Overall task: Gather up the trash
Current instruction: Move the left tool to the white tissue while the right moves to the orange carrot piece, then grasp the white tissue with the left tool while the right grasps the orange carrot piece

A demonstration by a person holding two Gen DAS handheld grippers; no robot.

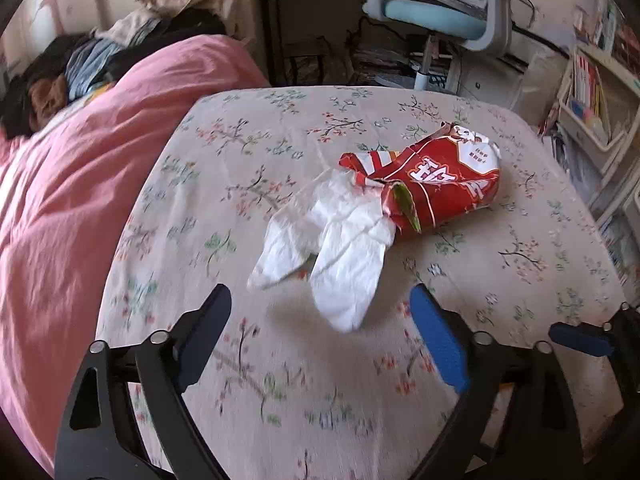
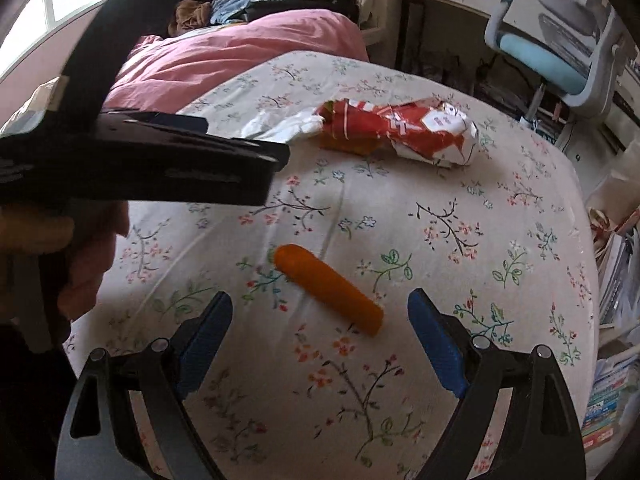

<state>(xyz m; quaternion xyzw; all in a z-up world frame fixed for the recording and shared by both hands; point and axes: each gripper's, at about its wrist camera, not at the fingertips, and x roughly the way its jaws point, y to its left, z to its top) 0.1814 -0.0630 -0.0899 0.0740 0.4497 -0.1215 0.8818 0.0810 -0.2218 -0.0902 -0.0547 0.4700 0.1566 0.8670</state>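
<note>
**Both grippers poised over trash on the bed**

Left wrist view: a bed (image 1: pixel 280 152) with a floral sheet fills the frame, a pink duvet (image 1: pixel 72 184) at left. Centre frame lies crumpled white tissue (image 1: pixel 340 240), touching a red snack wrapper (image 1: pixel 440 184) beyond it. The left gripper (image 1: pixel 320 312) has its fingers spread wide and empty, the tissue's near end between them.

Right wrist view: an orange tube-shaped piece (image 2: pixel 328 288) lies lower centre, just ahead of the right gripper (image 2: pixel 320 316), fingers apart, holding nothing.

Likely step: approaching to grasp. Next, each gripper must lower and close.
</note>
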